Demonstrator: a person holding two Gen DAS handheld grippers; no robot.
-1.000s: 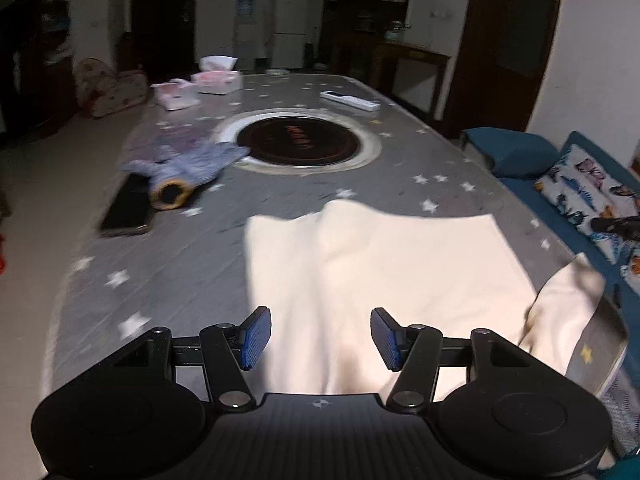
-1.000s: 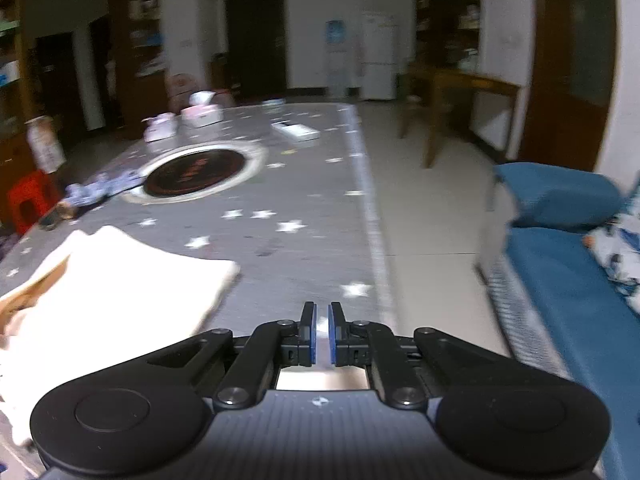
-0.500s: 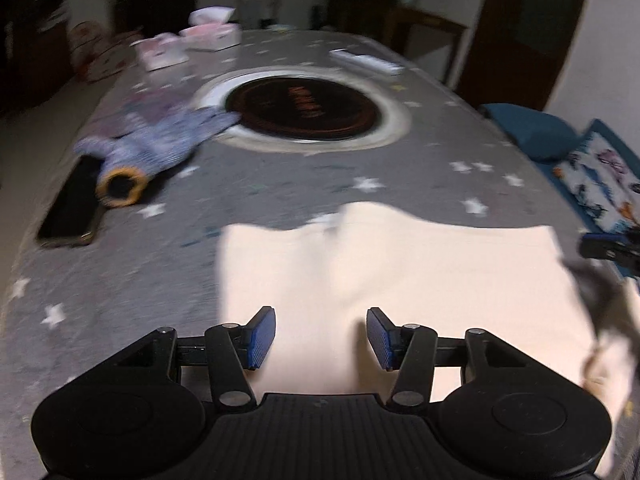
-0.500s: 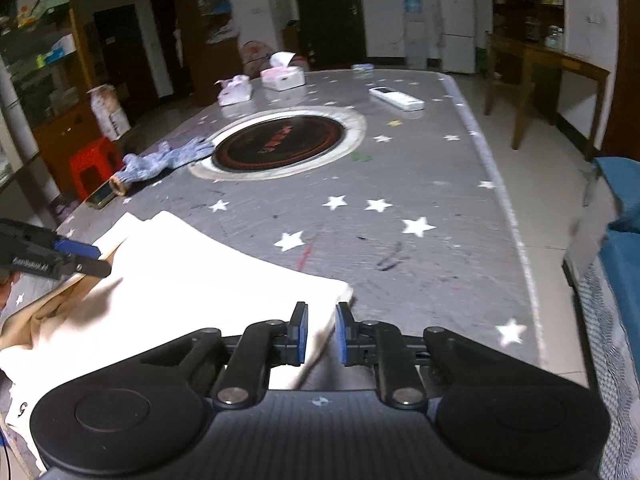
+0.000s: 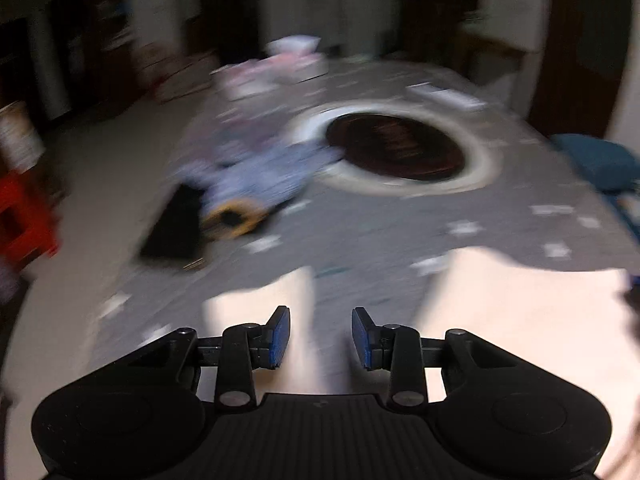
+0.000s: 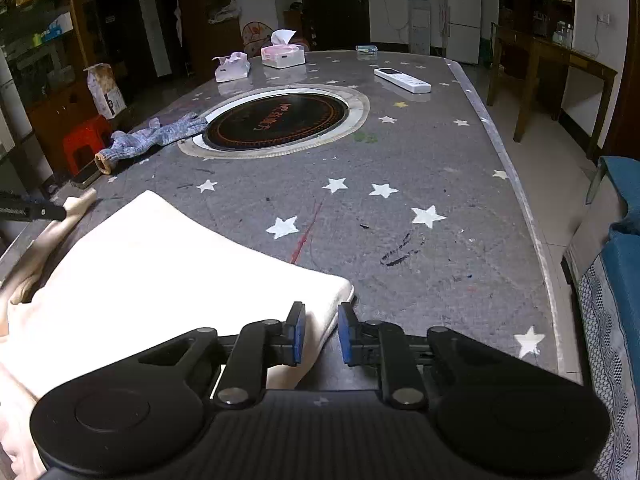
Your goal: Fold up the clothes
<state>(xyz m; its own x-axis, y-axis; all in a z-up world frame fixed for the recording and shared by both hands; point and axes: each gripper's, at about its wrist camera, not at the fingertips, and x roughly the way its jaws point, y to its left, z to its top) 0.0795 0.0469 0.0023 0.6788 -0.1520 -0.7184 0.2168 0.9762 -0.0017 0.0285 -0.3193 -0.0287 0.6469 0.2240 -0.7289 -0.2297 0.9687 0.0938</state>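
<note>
A cream garment lies flat on the near end of the grey star-patterned table. Its near right corner lies between the blue pads of my right gripper. Those jaws are opening and a gap shows on each side of the cloth. The left wrist view is blurred. There my left gripper hangs over the garment's left edge with its jaws closing. The pads stand apart, and I cannot tell if cloth is between them. One finger of it shows beside a rumpled sleeve.
A blue knit glove and a dark phone lie left of the round black hotplate. A white remote and tissue boxes sit at the far end. A red stool stands left, a blue sofa right.
The right gripper came down to the garment's right corner and its jaws parted from shut. The left view swung left and blurred, and its jaws narrowed.
</note>
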